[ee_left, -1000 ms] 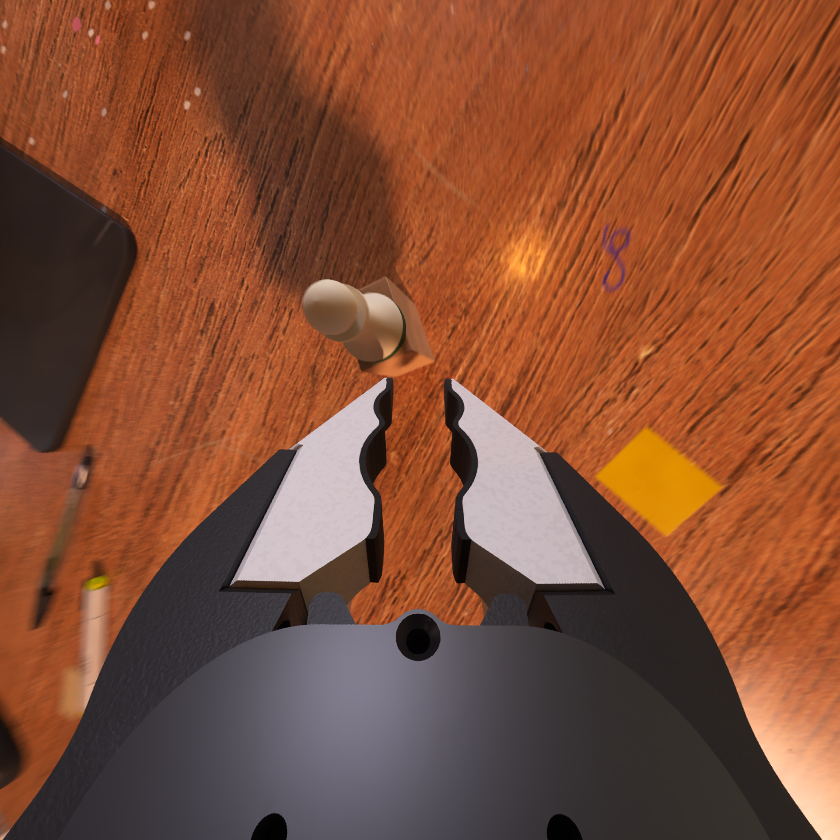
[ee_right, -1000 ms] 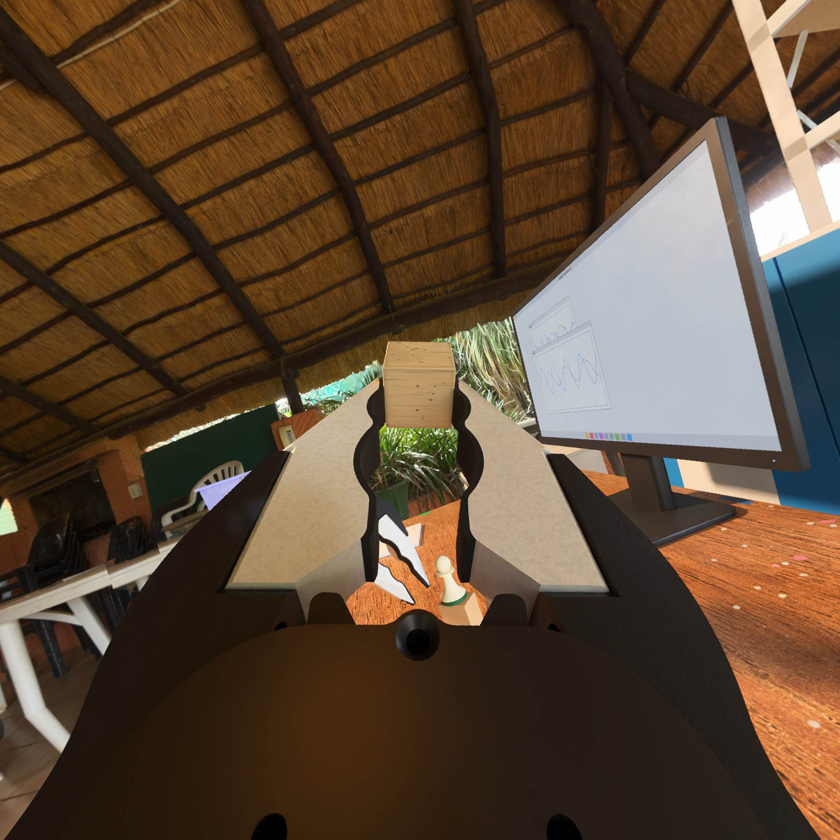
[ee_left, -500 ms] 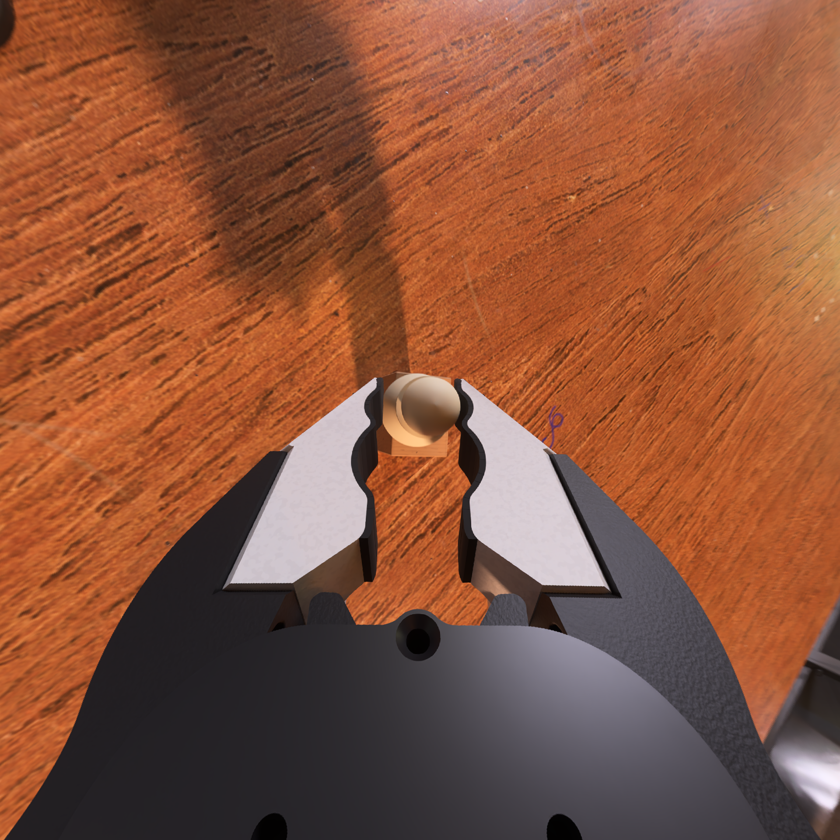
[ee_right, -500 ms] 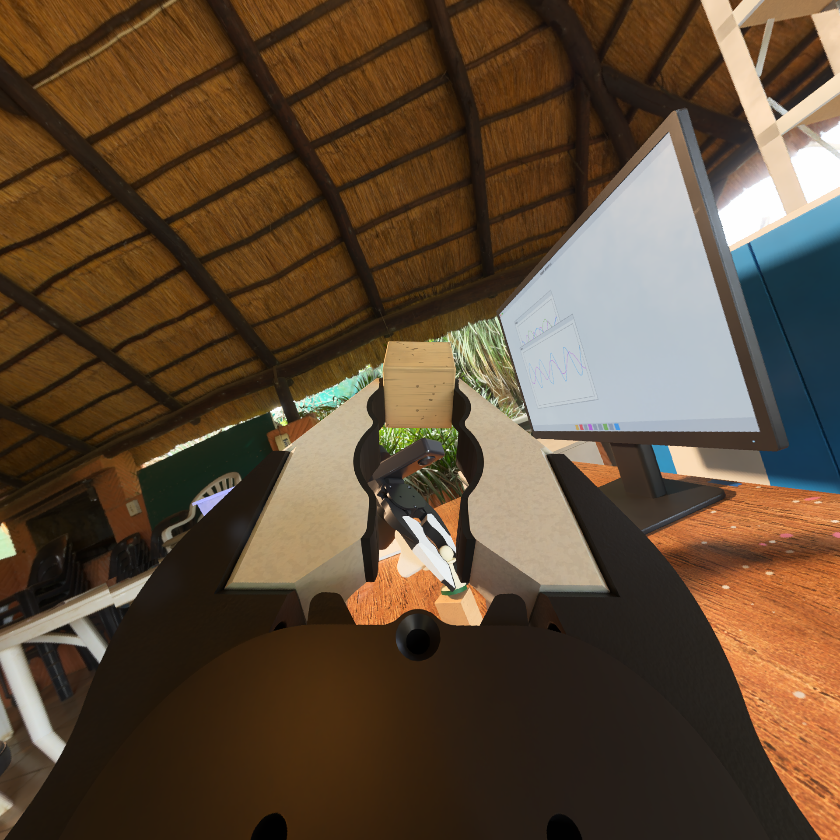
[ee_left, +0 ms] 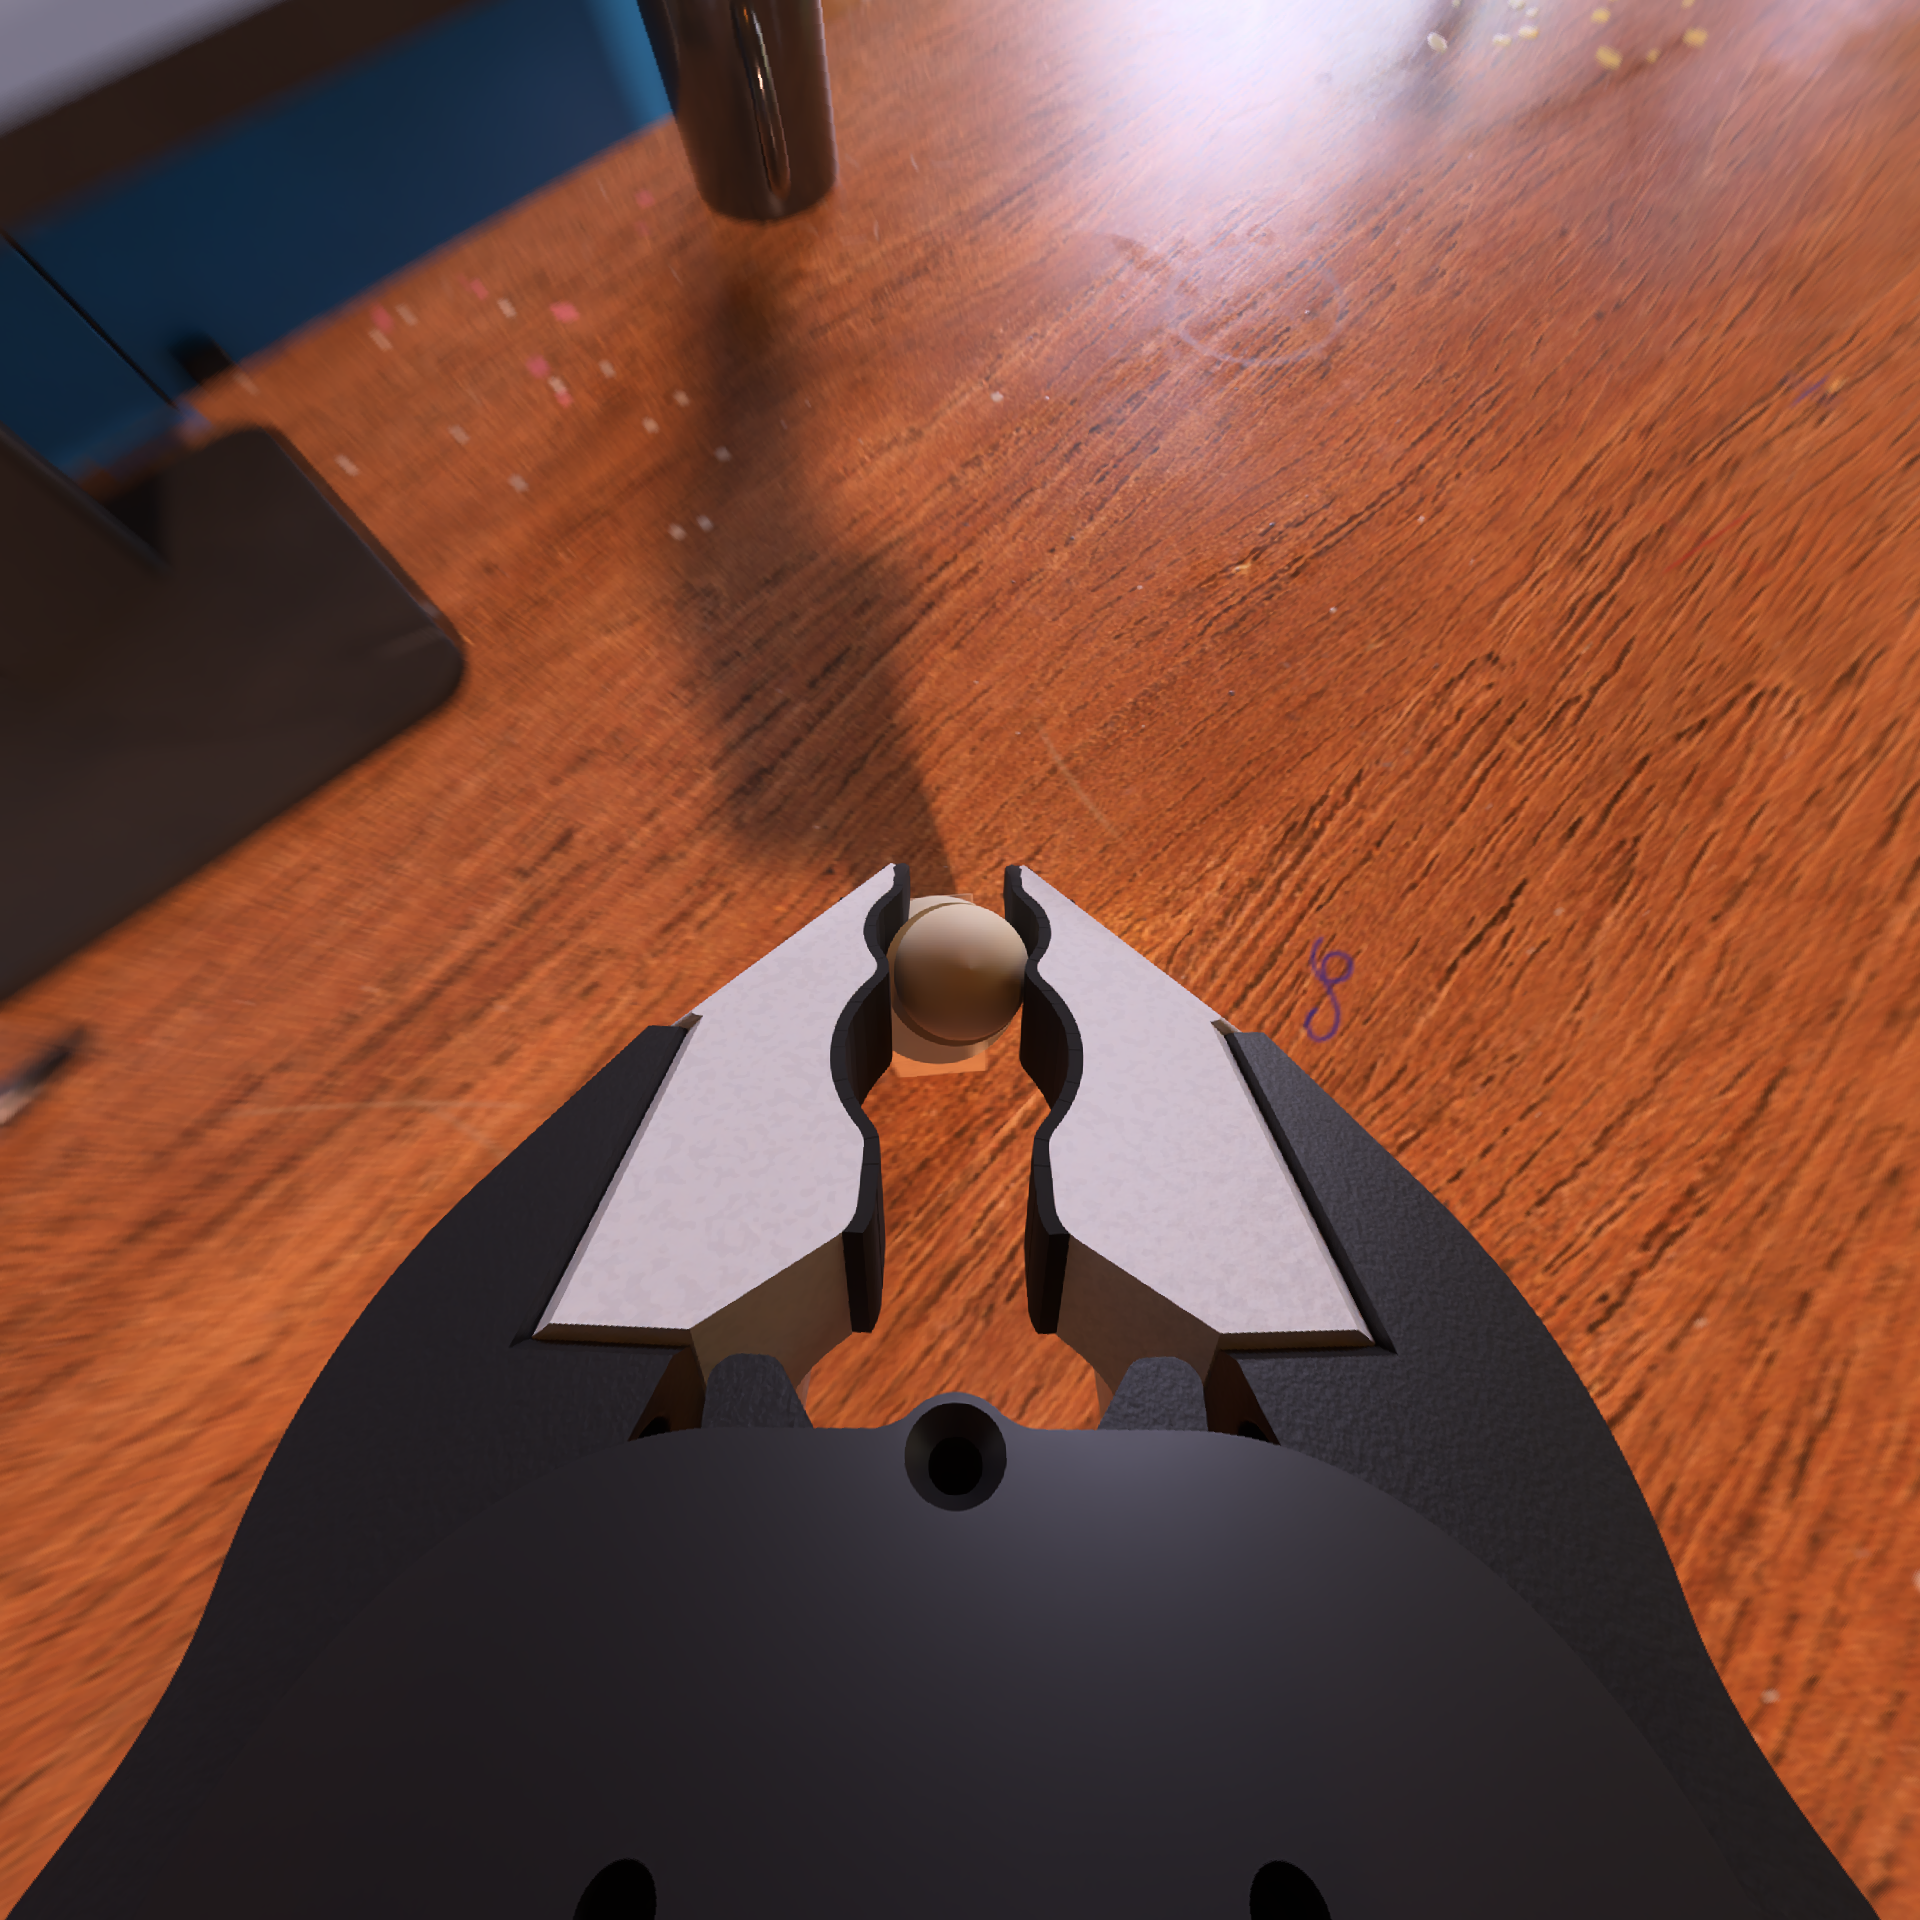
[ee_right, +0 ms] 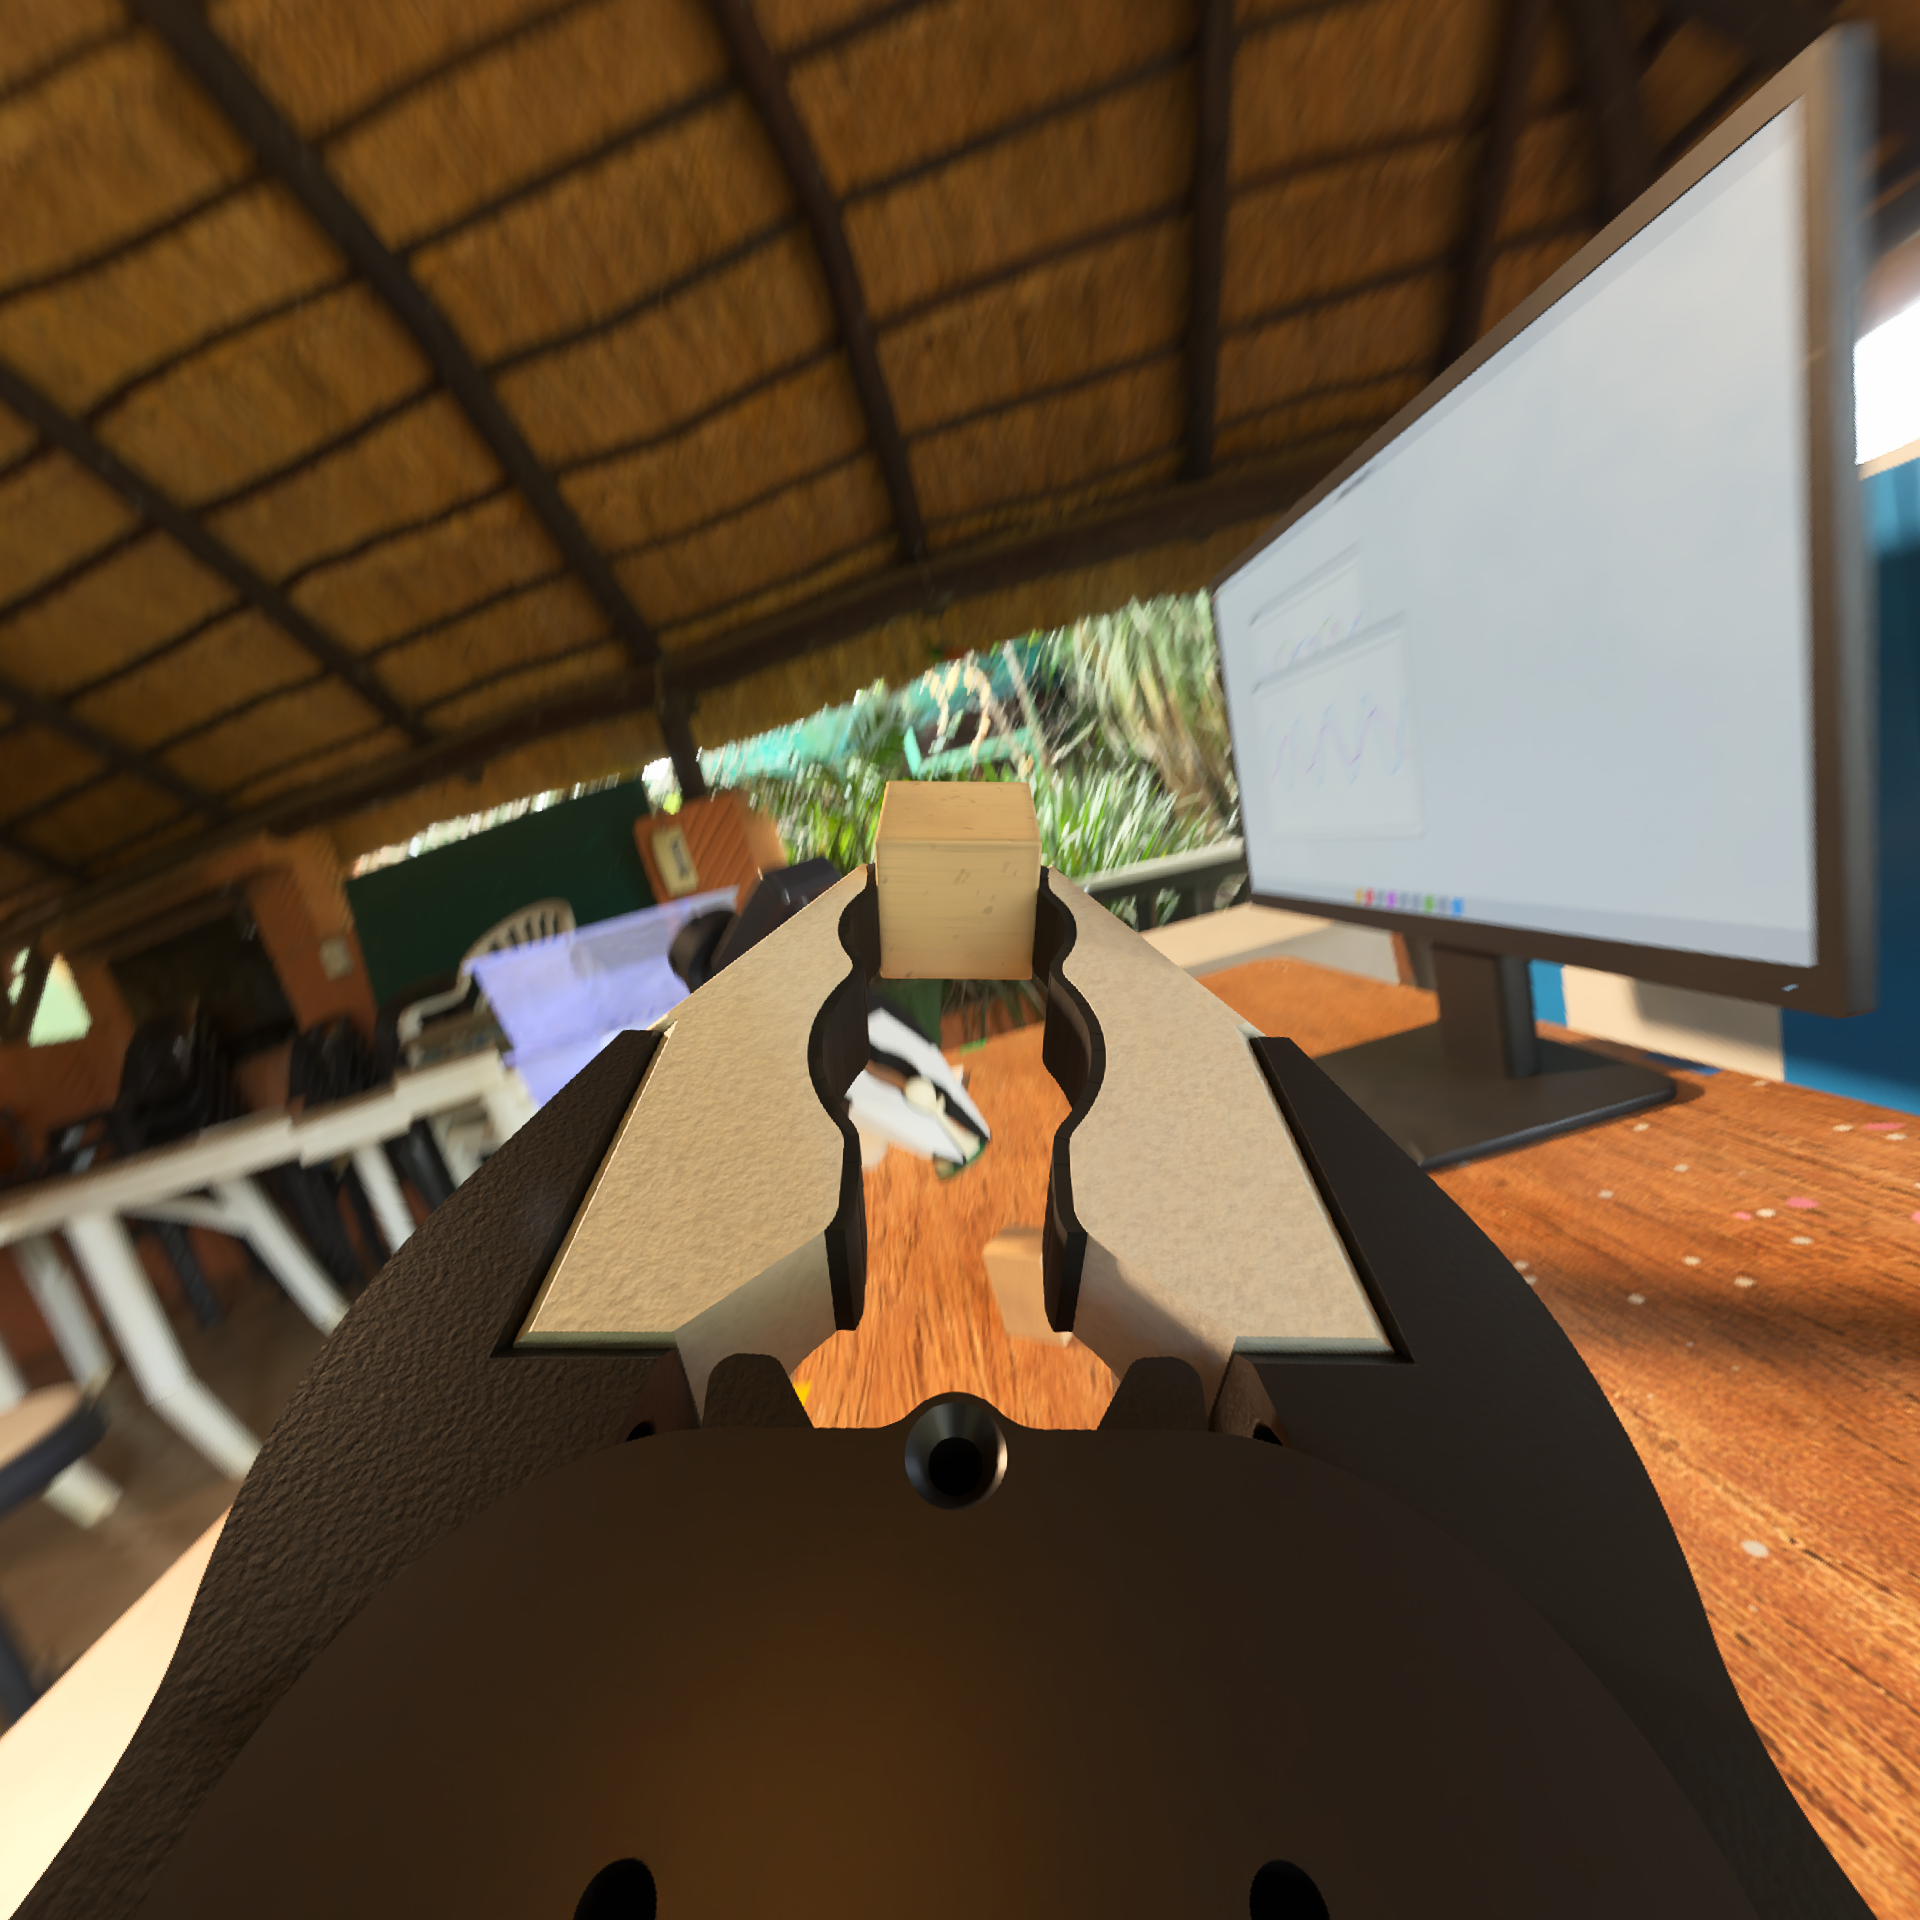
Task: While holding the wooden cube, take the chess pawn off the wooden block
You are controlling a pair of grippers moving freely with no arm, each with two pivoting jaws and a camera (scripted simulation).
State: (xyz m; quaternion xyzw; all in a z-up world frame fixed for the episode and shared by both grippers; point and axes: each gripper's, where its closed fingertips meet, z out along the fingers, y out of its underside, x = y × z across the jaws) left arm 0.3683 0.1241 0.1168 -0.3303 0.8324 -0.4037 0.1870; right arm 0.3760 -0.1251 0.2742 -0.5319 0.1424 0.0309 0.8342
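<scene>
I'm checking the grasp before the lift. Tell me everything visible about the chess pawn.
The chess pawn looks like pale, smooth wood with a round head and collar. From above, the left gripper clamps its head between both fingers. The right wrist view shows it lifted clear of the wooden block.

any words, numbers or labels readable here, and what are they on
Table: a purple pen scrawl, no sure reading.
Monitor: graph windows, lettering too blurred to read.
Wall plaque: too small and blurred.
Nothing else shows writing.
</scene>
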